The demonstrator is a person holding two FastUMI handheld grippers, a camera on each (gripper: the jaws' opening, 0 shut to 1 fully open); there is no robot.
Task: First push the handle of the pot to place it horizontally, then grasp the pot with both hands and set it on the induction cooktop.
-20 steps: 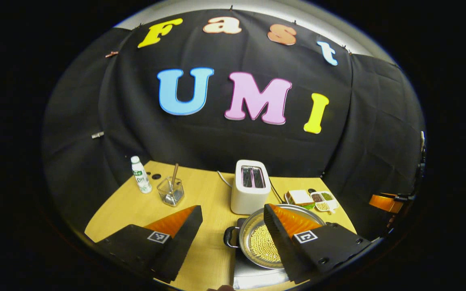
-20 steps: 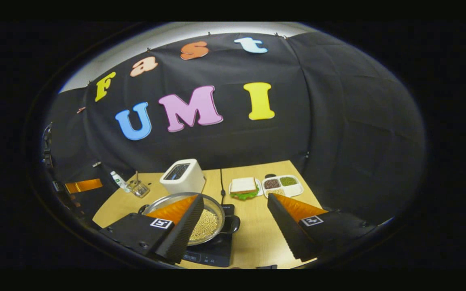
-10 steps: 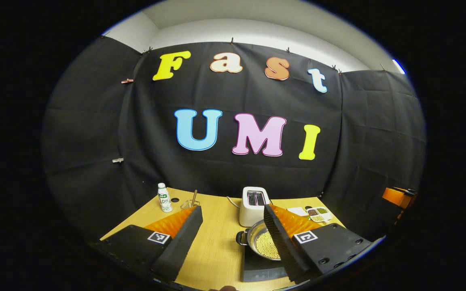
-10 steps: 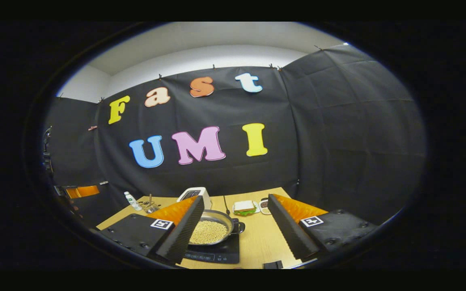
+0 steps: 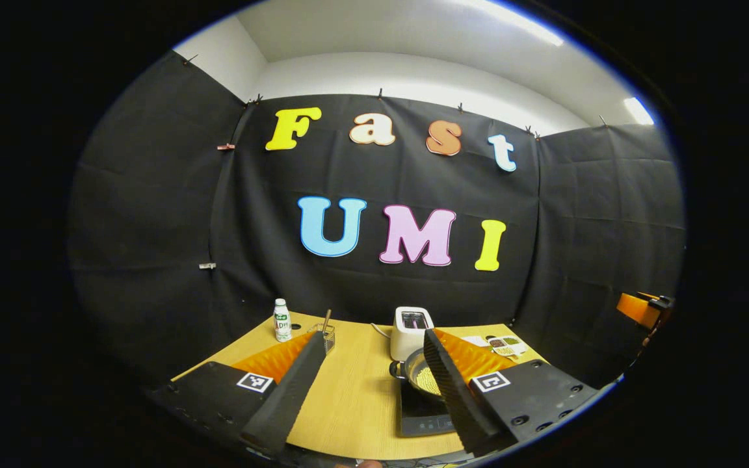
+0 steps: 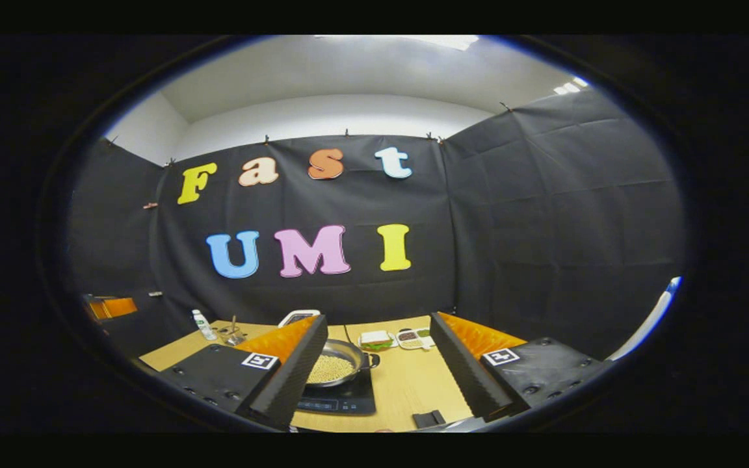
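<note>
A steel pot (image 5: 416, 377) holding pale yellow beans sits on the black induction cooktop (image 5: 421, 411) at the table's near right. Its black side handle (image 5: 396, 370) points left. My left gripper (image 5: 372, 338) is open, held back from the table and well clear of the pot. In the right gripper view, the pot (image 6: 337, 361) rests on the cooktop (image 6: 343, 401) with a handle (image 6: 372, 359) to its right. My right gripper (image 6: 378, 320) is open too, empty, and far back from the pot.
A white toaster (image 5: 411, 331) stands behind the pot. A small bottle (image 5: 281, 320) and a glass cup (image 5: 328, 336) with a stick are at the back left. A sandwich plate (image 6: 374, 340) and a divided dish (image 6: 413, 336) lie at the back right. A small black object (image 6: 428, 418) lies at the table's front edge.
Both grippers have drawn back and up from the pot, staying open. The pot stays on the cooktop and looks smaller and farther off now.
</note>
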